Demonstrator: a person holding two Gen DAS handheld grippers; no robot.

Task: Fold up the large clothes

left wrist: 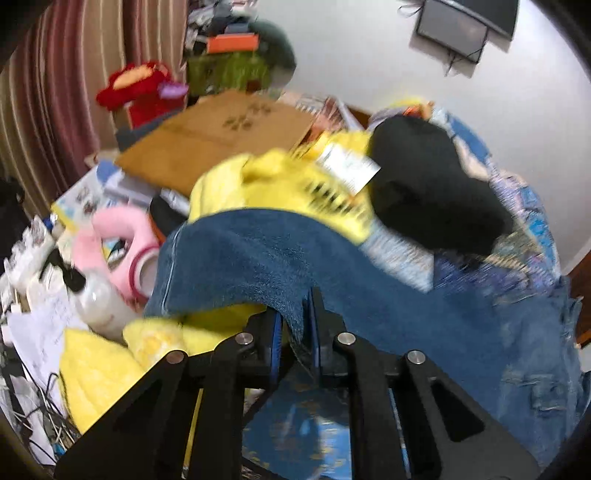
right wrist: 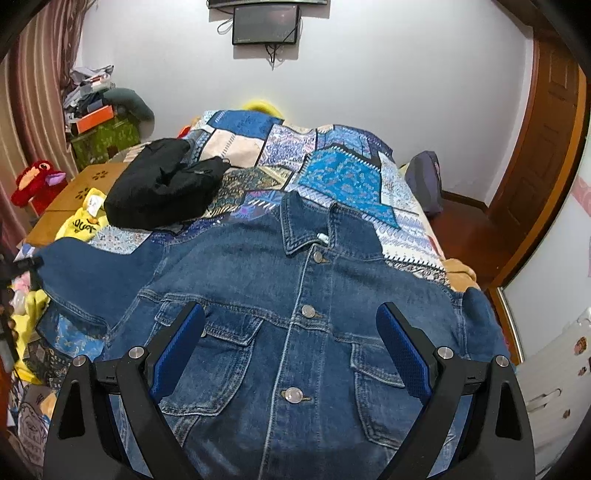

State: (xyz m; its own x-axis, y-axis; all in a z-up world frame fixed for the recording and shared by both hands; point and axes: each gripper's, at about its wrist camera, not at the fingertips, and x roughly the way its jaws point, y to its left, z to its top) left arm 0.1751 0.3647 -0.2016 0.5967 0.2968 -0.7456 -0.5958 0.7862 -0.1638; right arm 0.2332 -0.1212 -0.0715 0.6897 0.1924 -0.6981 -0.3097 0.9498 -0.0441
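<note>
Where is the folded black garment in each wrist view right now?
Left wrist: the folded black garment sits upper right, beyond the blue denim sleeve clamped in the left gripper.
Right wrist: it lies upper left on the patchwork quilt.
Shared landmark: the wall-mounted dark screen.

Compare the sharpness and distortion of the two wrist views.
Left wrist view: motion blur smears the yellow plush toy and the folded black garment, while the left gripper, shut on a blue denim jacket sleeve, stays fairly crisp. Right wrist view: sharp and evenly lit; the blue denim jacket and open right gripper read clearly. Both show fisheye bending and dark corners.
</note>
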